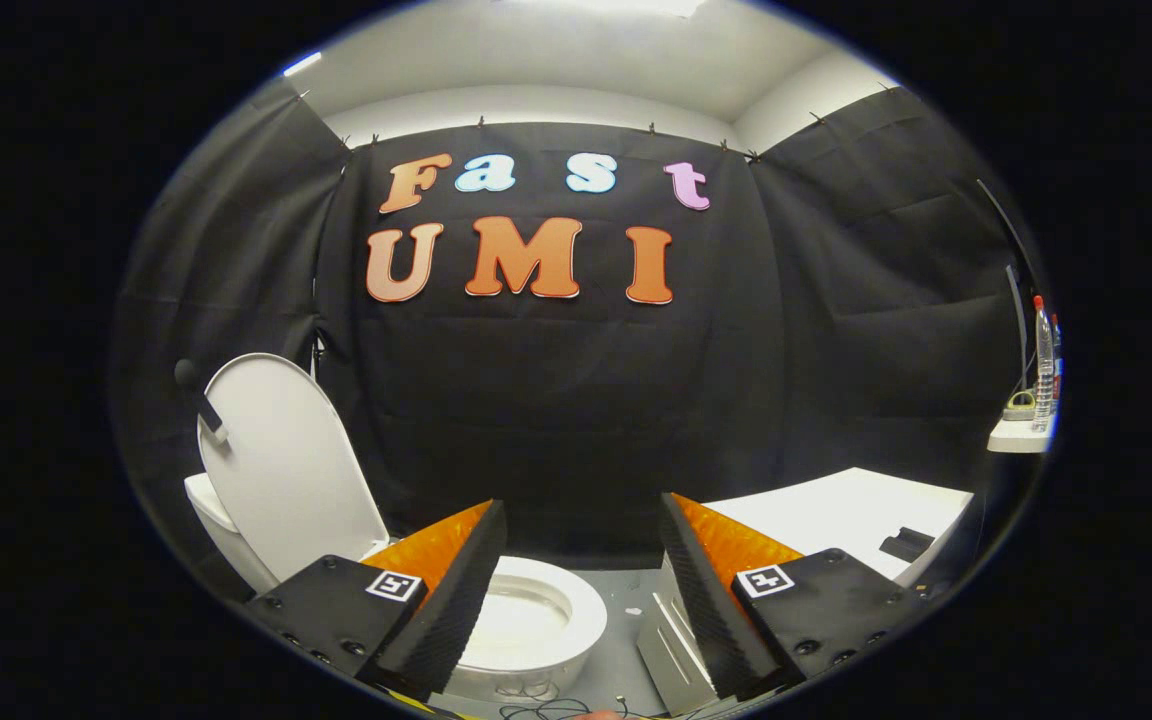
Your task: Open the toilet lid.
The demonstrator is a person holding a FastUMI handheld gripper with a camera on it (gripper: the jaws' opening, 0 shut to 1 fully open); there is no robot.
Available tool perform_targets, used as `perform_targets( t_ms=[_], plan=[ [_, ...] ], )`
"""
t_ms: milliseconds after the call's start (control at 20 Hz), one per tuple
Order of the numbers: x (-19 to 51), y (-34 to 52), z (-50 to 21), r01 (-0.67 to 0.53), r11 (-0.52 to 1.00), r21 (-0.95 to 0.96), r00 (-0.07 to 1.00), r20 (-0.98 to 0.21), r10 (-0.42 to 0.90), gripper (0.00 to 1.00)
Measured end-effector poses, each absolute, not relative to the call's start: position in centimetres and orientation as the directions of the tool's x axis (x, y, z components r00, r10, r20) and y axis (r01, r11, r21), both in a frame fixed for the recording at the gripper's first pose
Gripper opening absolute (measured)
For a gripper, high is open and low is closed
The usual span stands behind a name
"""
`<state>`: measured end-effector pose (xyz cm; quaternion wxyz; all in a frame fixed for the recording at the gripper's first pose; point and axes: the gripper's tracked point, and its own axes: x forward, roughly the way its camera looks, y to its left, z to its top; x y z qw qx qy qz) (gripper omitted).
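Note:
The white toilet lid [281,465] stands raised, leaning back against the cistern beyond my left finger. The open bowl with its white seat [576,610] lies low between my fingers, nearer the left one. My gripper [581,570] is open, above and apart from the toilet, and nothing is between its black ribbed pads [456,590]. The left finger covers part of the seat's near rim.
A white table [836,515] with a small black object [906,543] on it sits beyond my right finger. A shelf [1016,435] at the far right holds a clear bottle [1042,365]. Grey floor with a metal plate [666,650] lies beside the toilet.

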<state>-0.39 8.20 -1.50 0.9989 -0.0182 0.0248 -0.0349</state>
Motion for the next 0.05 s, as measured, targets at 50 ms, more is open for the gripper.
perform_targets(
  t_ms=[50],
  plan=[
    [-0.34, 8.34, -1.63, 0.065, 0.997, -0.040, 0.996, -0.052, -0.067, 0.98]
  ],
)
